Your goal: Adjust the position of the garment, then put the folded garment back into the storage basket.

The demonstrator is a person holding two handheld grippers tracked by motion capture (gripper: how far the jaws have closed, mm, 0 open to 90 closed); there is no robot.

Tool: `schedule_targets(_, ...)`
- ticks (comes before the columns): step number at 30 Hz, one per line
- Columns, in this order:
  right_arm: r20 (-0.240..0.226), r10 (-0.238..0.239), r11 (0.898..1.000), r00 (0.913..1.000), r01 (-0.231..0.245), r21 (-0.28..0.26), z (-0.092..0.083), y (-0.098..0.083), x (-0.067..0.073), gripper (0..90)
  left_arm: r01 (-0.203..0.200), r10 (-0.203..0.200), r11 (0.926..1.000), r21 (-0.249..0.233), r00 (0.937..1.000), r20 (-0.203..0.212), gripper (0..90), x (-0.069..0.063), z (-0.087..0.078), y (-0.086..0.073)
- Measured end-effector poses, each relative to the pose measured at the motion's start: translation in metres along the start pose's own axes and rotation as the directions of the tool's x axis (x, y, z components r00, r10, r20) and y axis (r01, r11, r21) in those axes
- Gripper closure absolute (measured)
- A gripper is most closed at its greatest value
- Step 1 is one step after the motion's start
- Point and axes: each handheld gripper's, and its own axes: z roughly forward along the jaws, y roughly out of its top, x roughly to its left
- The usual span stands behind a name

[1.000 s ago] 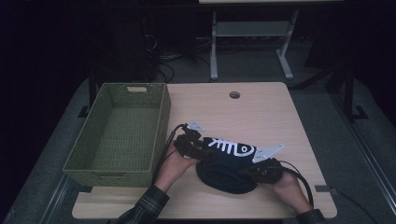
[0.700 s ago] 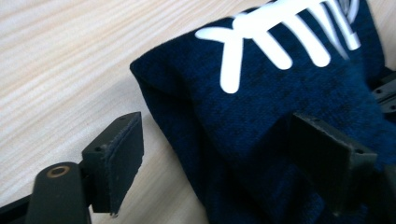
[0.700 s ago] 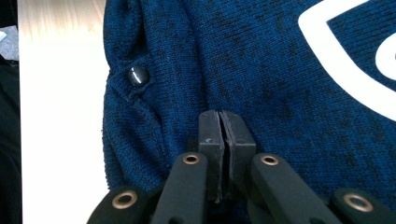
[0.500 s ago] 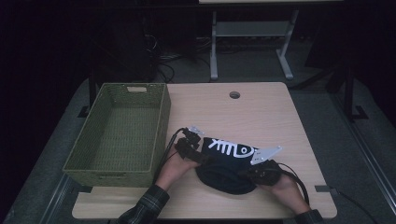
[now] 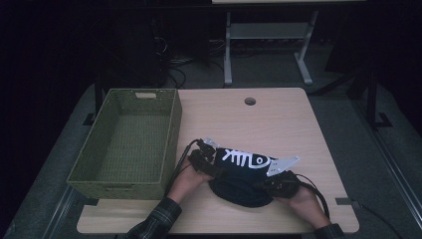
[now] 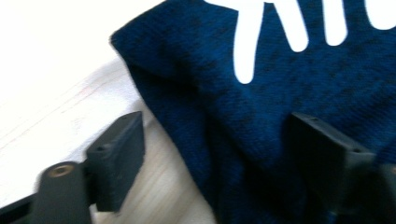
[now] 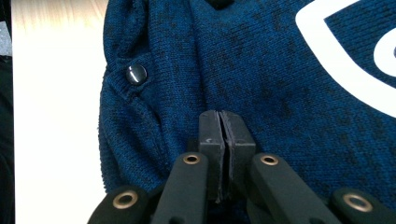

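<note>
Two claws at dark blue sweater [image 5: 239, 174], left claw [image 6: 215, 154] astride its edge.

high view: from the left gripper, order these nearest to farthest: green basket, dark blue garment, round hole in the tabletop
1. dark blue garment, right beside the left gripper, on the gripper's right at the table's near edge.
2. green basket, close on the gripper's left, its right wall just past it.
3. round hole, farthest, up near the table's far edge.

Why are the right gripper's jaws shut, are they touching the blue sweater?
Touching. Right gripper view: right gripper jaws pressed together, resting on the blue sweater.
</note>
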Motion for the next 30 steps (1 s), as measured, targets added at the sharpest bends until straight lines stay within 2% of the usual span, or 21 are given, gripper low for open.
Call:
schedule_targets(1,0.001,-0.001,1.0,1.0,0.001,0.001,0.0,0.0,0.0,87.4,-0.012,0.012,0.9999,0.005,0.9999,0.002,24.8,0.0,0.0,0.0)
schedule_targets(3,0.002,-0.003,1.0,1.0,0.003,0.001,0.0,0.0,0.0,87.4,-0.006,0.006,1.0,-0.005,0.9998,0.018,27.5,-0.001,0.0,0.0)
schedule_targets(5,0.002,-0.003,1.0,1.0,0.003,0.003,0.0,0.0,0.0,87.4,-0.011,0.011,0.9999,-0.006,0.9982,0.059,38.2,0.0,-0.001,0.0)
schedule_targets(13,0.002,-0.003,1.0,1.0,0.003,0.004,0.001,0.0,0.0,87.5,0.027,-0.027,0.9996,0.0,0.9922,0.121,59.0,0.002,0.0,0.0)
schedule_targets(16,0.003,-0.004,1.0,1.0,0.004,0.003,0.001,0.0,0.0,87.4,0.03,-0.029,0.9996,0.001,0.9915,0.127,65.9,0.001,0.0,0.001)
schedule_targets(19,0.007,-0.009,1.0,0.9999,0.009,0.0,0.0,0.0,0.0,86.4,0.01,-0.012,0.9999,0.013,0.9932,0.116,70.1,-0.001,-0.001,0.003)
schedule_targets(23,0.004,0.0,1.0,1.0,0.0,-0.004,-0.002,0.001,0.0,79.5,0.001,-0.003,0.9998,0.018,0.9929,0.119,72.4,-0.001,-0.003,0.005)
schedule_targets(26,0.014,0.007,1.0,0.9999,-0.007,-0.016,-0.006,0.001,-0.001,71.8,0.011,-0.013,0.9997,0.02,0.9915,0.129,73.3,0.001,-0.004,0.006)
schedule_targets(30,0.067,0.021,0.999,0.9975,-0.018,-0.043,-0.015,-0.001,0.001,59.1,0.011,-0.014,0.9996,0.026,0.9909,0.133,73.7,0.001,-0.006,0.007)
